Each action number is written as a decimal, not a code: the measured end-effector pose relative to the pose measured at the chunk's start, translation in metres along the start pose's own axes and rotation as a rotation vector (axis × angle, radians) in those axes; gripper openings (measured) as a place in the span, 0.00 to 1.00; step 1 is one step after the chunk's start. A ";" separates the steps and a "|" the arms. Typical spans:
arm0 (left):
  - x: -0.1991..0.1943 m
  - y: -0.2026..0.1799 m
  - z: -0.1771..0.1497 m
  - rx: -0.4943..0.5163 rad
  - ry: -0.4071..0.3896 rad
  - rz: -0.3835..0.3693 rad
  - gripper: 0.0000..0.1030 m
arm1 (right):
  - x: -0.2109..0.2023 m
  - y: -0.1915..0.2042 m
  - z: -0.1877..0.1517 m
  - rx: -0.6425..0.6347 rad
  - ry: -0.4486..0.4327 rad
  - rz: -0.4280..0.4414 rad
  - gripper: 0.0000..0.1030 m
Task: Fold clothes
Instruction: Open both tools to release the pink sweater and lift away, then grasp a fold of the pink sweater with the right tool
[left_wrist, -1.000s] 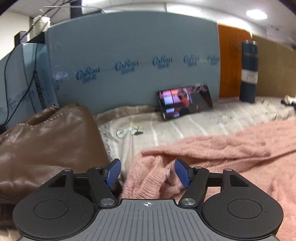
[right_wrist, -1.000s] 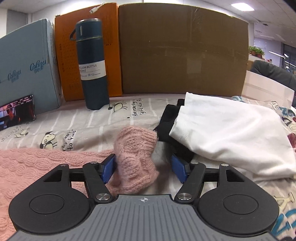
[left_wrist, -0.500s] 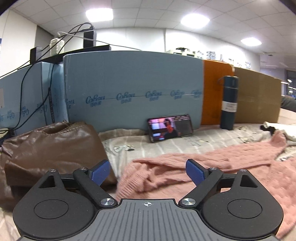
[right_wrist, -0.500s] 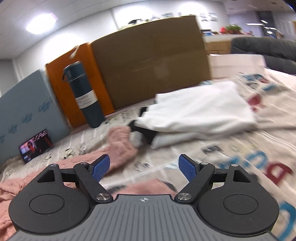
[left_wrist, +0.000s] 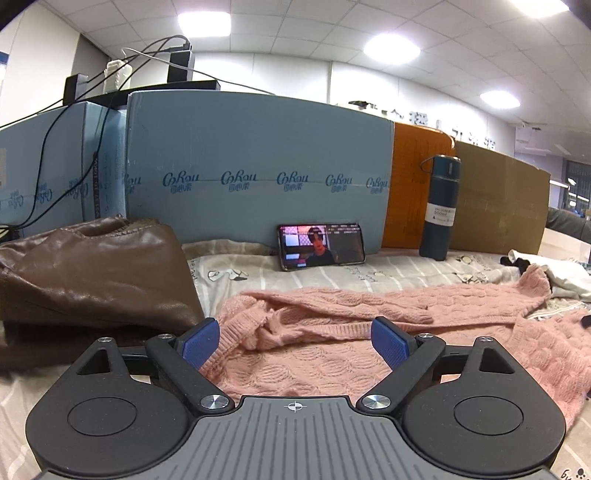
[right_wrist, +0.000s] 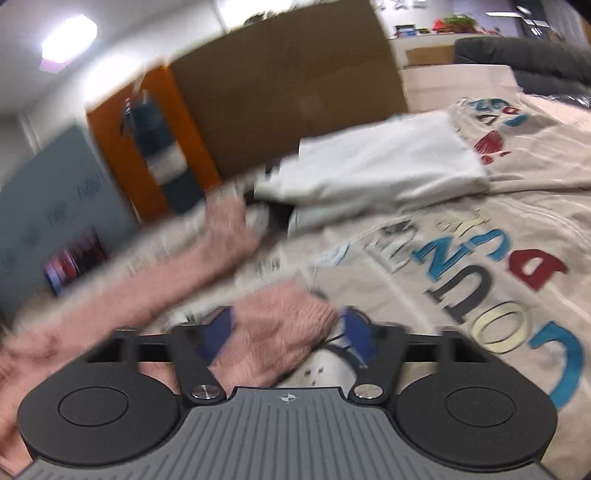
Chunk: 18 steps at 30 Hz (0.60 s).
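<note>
Sweater (left_wrist: 332, 354) (pink knit) lies rumpled; left gripper (left_wrist: 295, 341) gapes wide, empty; right gripper (right_wrist: 284, 334) brackets a cuff (right_wrist: 273, 328), closure blurred. Cuff should be pinched squarely.

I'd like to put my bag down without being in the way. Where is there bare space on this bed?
The striped sheet is bare between the phone and the flask, just behind the pink sweater. The lettered cloth right of the right tool is also bare. The brown jacket and white shirt crowd the edges.
</note>
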<state>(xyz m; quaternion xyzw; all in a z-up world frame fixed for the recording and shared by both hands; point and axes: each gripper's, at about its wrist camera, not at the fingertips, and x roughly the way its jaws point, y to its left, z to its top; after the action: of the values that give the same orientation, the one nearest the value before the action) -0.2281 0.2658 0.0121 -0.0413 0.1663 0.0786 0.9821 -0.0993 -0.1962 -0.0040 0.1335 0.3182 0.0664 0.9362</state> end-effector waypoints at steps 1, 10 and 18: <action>-0.001 0.001 0.000 -0.001 -0.002 -0.006 0.89 | 0.000 0.006 -0.002 -0.042 -0.016 -0.005 0.32; -0.001 -0.003 -0.005 0.038 0.036 -0.026 0.93 | -0.040 0.009 0.014 -0.088 -0.222 0.031 0.11; -0.004 -0.005 -0.008 0.064 0.052 -0.036 0.93 | -0.016 -0.009 0.010 -0.070 -0.133 -0.080 0.12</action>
<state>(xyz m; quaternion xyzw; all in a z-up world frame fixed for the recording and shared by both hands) -0.2333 0.2597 0.0061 -0.0151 0.1932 0.0544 0.9795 -0.1054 -0.2100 0.0097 0.0919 0.2578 0.0311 0.9613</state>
